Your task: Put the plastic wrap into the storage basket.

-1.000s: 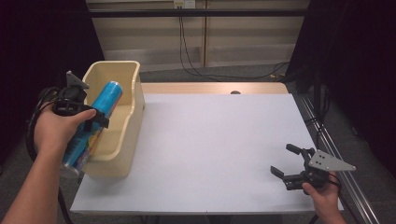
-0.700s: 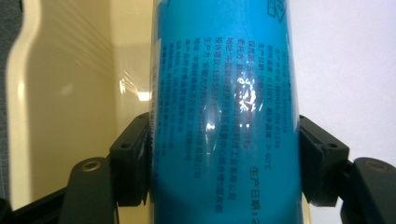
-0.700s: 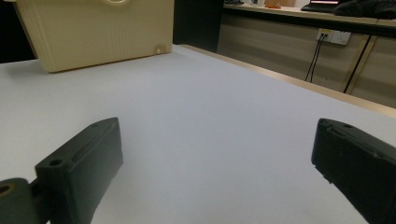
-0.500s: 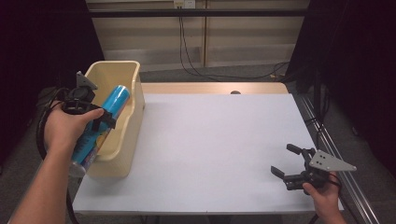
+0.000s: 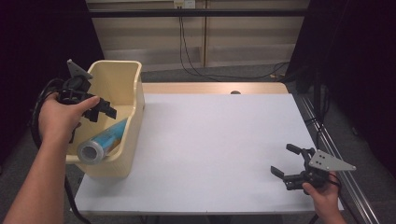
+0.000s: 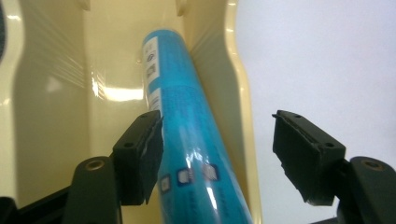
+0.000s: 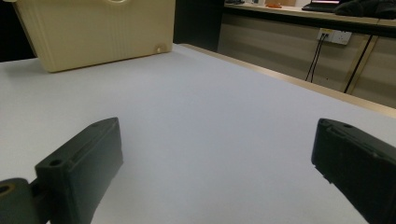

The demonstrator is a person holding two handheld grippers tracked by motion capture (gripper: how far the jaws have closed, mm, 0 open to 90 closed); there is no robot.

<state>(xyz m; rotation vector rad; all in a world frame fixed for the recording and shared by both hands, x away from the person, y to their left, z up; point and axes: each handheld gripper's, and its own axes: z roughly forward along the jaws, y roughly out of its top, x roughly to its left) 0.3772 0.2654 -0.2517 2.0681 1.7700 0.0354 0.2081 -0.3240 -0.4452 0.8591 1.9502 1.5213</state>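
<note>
One blue roll lies slanted in the cream bin, just under the left gripper with its jaws spread wide and holding nothing, and if those jaws bump it, its near end could slide over the bin's edge.

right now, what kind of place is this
Probably a lab or recording setup, not a home: a bare white table ringed by black curtains, cables running to a wall socket, and a handheld left gripper over a cream bin.
</note>
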